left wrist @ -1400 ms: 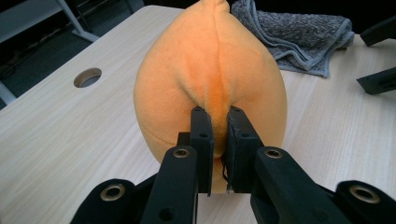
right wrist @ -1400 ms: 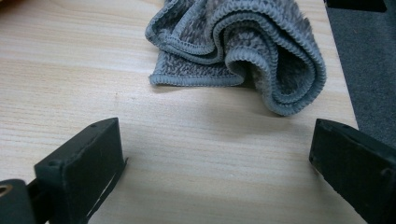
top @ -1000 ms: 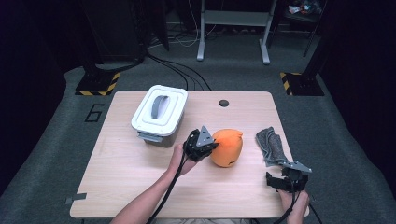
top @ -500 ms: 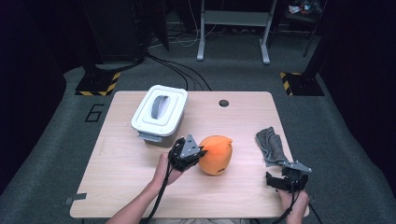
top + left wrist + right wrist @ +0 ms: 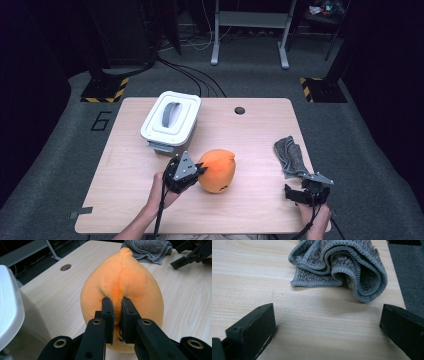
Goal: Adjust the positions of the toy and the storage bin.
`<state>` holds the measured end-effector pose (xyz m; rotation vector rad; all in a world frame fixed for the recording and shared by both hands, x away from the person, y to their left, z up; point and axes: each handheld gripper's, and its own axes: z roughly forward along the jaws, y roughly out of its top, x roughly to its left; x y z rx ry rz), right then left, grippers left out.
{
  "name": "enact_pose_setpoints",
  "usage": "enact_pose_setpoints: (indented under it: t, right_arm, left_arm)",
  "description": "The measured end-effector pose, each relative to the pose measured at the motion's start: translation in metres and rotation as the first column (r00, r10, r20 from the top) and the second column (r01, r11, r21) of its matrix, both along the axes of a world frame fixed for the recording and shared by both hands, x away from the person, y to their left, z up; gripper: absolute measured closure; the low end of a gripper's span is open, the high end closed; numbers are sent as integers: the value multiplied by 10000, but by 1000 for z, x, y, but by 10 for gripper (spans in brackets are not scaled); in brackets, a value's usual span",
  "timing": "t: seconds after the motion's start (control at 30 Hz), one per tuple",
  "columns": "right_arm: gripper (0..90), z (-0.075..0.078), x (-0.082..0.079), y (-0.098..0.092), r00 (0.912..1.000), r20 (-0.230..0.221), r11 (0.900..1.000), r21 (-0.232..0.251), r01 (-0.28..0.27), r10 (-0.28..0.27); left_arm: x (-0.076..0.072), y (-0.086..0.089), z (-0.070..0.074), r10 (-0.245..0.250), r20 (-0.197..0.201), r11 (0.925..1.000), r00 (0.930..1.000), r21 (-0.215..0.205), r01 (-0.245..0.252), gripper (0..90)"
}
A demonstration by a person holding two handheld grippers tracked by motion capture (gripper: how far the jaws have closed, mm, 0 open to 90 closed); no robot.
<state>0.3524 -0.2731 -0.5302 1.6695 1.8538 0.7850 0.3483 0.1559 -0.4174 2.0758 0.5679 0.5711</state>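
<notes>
High view, going left to right: a white plastic bin [image 5: 171,121] with rounded corners, a flat lid and a grey recessed handle sits on the pale wood-grain tabletop [image 5: 125,165]. Just in front of it and to the right, the left hand-held gripper [image 5: 196,172] is clamped on an orange plush toy [image 5: 218,171], a soft, rounded, pear-like shape with a small nub on top. In the left gripper view its two black jaws stand close together, pinching a fold of the toy's fuzzy fabric, and the toy rests near the middle of the tabletop toward the front edge. A small round hole [image 5: 239,110] lies in the tabletop farther back. Well to the right lies a crumpled grey towel [image 5: 289,156], ribbed and loopy with stitched hems. Just in front of it, the right hand-held gripper [image 5: 296,196] rests at the tabletop's front right corner, jaws spread wide with bare wood between them.
</notes>
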Motion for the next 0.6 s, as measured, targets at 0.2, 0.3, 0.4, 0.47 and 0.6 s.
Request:
enact_pose_setpoints:
  t: [0.2, 0.3, 0.4, 0.47, 0.6]
  right_arm:
    - [0, 0, 0, 0, 10000, 10, 10000, -8, -5, 5]
    - [0, 0, 0, 0, 10000, 5, 10000, -2, -3, 3]
    - [0, 0, 0, 0, 10000, 2, 10000, -1, -4, 4]
    - [0, 0, 0, 0, 10000, 2, 10000, 0, -4, 4]
    - [0, 0, 0, 0, 10000, 1, 10000, 0, -3, 3]
  left_arm:
    - [-11, 16, -3, 250, -44, 9996, 9997, 100, -249, 826]
    - [-16, 25, -4, 412, -52, 9991, 9991, 82, -412, 826]
    - [-21, 33, -3, 556, 2, 9984, 9985, 70, -556, 826]
    - [-24, 37, -3, 650, 3, 9979, 9979, 40, -650, 826]
    - [-30, 44, -3, 766, 13, 9971, 9971, 37, -766, 826]
